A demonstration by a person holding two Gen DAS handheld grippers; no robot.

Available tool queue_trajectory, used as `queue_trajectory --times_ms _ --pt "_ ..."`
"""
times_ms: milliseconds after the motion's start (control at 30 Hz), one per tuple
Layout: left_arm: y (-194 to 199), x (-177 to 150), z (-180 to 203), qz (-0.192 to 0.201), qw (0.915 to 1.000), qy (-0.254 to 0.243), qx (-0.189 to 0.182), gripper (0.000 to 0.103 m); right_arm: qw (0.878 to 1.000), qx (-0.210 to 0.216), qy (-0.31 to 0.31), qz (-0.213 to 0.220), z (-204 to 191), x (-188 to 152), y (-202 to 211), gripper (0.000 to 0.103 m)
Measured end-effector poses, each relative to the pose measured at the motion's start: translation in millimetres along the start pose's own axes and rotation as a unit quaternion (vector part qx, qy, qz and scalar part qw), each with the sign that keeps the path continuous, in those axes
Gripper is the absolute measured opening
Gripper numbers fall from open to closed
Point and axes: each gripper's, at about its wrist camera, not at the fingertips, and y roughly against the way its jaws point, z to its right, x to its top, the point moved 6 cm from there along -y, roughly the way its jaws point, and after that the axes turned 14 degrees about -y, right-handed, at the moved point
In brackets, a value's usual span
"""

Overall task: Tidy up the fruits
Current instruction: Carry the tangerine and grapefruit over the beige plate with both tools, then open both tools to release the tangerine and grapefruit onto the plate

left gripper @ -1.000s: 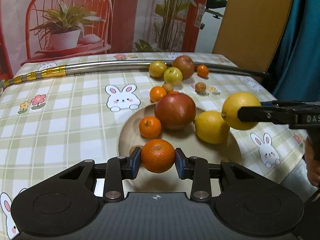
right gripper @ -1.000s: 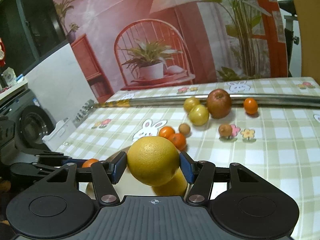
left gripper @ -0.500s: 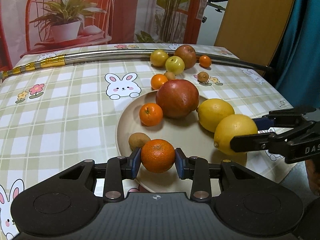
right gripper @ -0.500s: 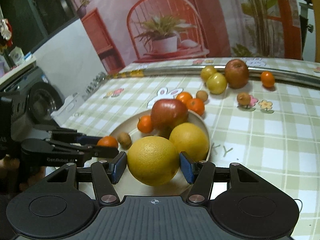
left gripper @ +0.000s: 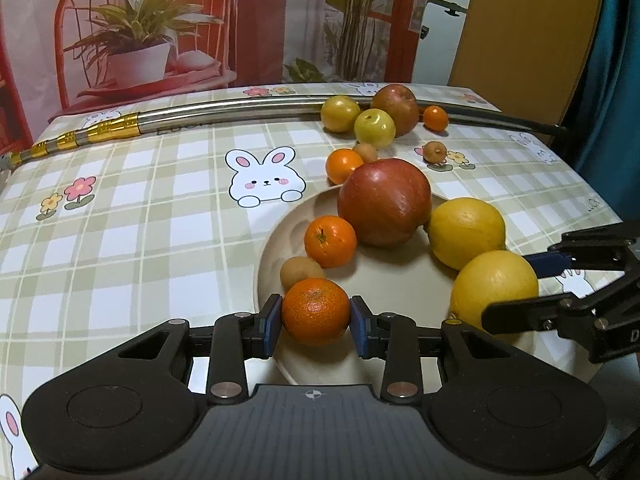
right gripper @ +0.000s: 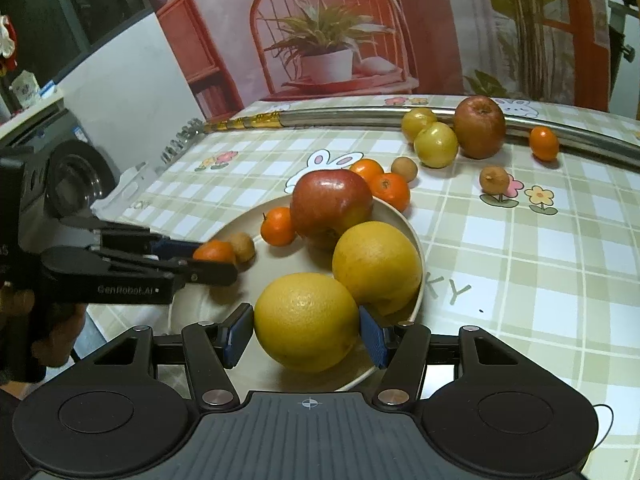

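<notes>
A beige plate (left gripper: pixel 384 284) (right gripper: pixel 416 240) lies on the checked tablecloth. On it rest a big red apple (left gripper: pixel 384 202) (right gripper: pixel 330 204), a small orange (left gripper: pixel 330 241) (right gripper: pixel 278 226), a small brown fruit (left gripper: pixel 301 273) (right gripper: pixel 243 246) and a yellow citrus (left gripper: pixel 466 232) (right gripper: pixel 376 266). My left gripper (left gripper: pixel 316 318) (right gripper: pixel 208 258) is shut on a mandarin (left gripper: pixel 316 311) (right gripper: pixel 214 251) over the plate's near left rim. My right gripper (right gripper: pixel 307 332) (left gripper: pixel 516 284) is shut on a second yellow citrus (right gripper: pixel 307 322) (left gripper: pixel 494 290), low over the plate beside the first one.
Loose fruit lies beyond the plate: an orange (left gripper: pixel 343 165), two yellow-green plums (left gripper: pixel 374 128), a brown-red apple (left gripper: pixel 396 109), a tiny orange (left gripper: pixel 435 118), small brown fruits (left gripper: pixel 435 151). A metal pole (left gripper: pixel 200 114) runs along the table's far edge. A hand (right gripper: pixel 52 332) holds the left gripper.
My right gripper has carried the yellow citrus down from above the plate's right edge to just over the plate, beside the other citrus. The left gripper has kept its hold and barely moved.
</notes>
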Motion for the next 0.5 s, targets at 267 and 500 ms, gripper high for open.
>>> queue_trajectory --times_ms 267,500 --pt "-8 2 3 0.005 0.9999 -0.006 0.011 0.038 1.0 -0.01 0.006 -0.005 2 -2 -3 0.054" --pt "4 -1 2 0.013 0.9997 0.018 0.004 0.049 1.0 -0.014 0.001 -0.004 4 -1 -1 0.055"
